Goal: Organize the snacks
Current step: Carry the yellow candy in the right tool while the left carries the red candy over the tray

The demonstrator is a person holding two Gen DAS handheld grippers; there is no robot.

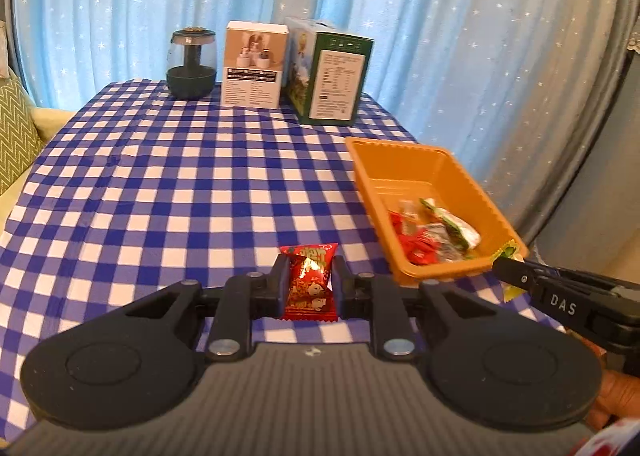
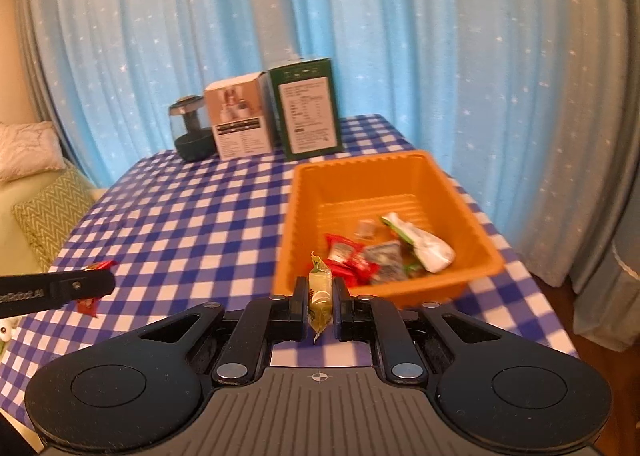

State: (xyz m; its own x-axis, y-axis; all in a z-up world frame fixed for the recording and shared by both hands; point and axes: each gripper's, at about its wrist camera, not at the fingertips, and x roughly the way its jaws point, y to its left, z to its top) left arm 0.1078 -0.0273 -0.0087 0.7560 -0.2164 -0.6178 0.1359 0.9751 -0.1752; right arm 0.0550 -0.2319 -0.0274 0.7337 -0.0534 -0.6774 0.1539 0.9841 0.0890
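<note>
My left gripper [image 1: 309,280] is shut on a red snack packet [image 1: 309,284] and holds it above the checked tablecloth, left of the orange tray [image 1: 416,171]. My right gripper [image 2: 320,296] is shut on a yellow-green snack packet [image 2: 320,296] just before the near rim of the orange tray [image 2: 304,195]. The tray holds several wrapped snacks [image 2: 384,252], red, silver and white-green. In the left wrist view the right gripper [image 1: 516,272] shows at the tray's near corner. In the right wrist view the left gripper [image 2: 86,286] shows at the far left with the red packet.
At the table's far edge stand a dark glass jar [image 1: 191,63], a white box [image 1: 254,65] and a green box [image 1: 330,75]. A blue starred curtain hangs behind. A sofa with a green patterned cushion [image 2: 52,211] lies to the left. The table edge runs close behind the tray.
</note>
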